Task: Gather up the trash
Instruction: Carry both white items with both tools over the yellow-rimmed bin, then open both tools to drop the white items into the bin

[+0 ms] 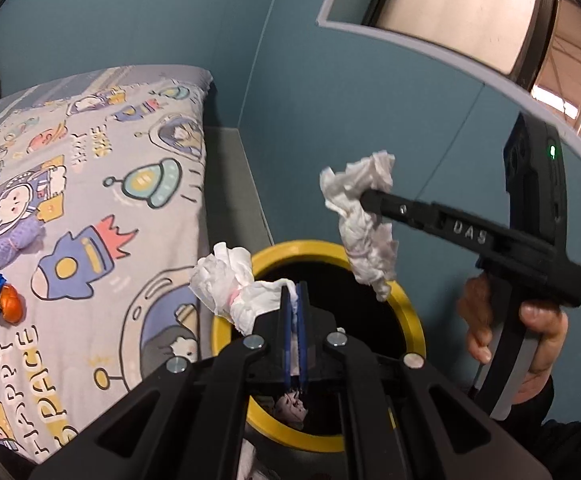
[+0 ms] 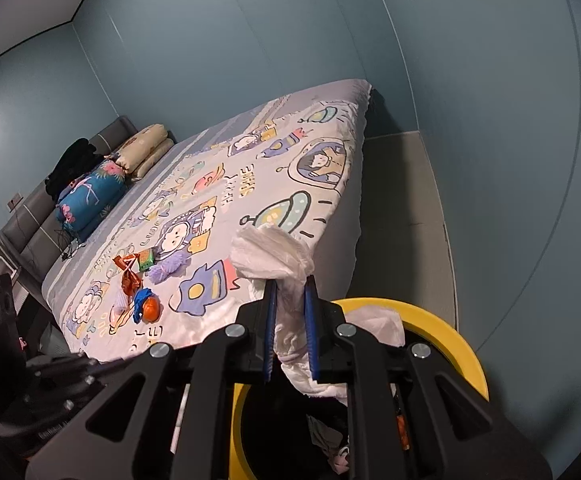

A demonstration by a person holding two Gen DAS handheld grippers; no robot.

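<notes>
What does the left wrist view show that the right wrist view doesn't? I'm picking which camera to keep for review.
Only the left wrist view shows the window, the person's hand on the right claw, and that claw's tissue from outside. Only the right wrist view shows the pillows and headboard. Both share the yellow-rimmed bin, the patterned bedspread and wrappers on it.

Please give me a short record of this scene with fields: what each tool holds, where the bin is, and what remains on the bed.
left tool: shut on crumpled tissue
right tool: shut on white tissue
bin: yellow rim, beside bed, under both tools, some trash inside
bed: wrappers, purple item, blue and orange items remain
</notes>
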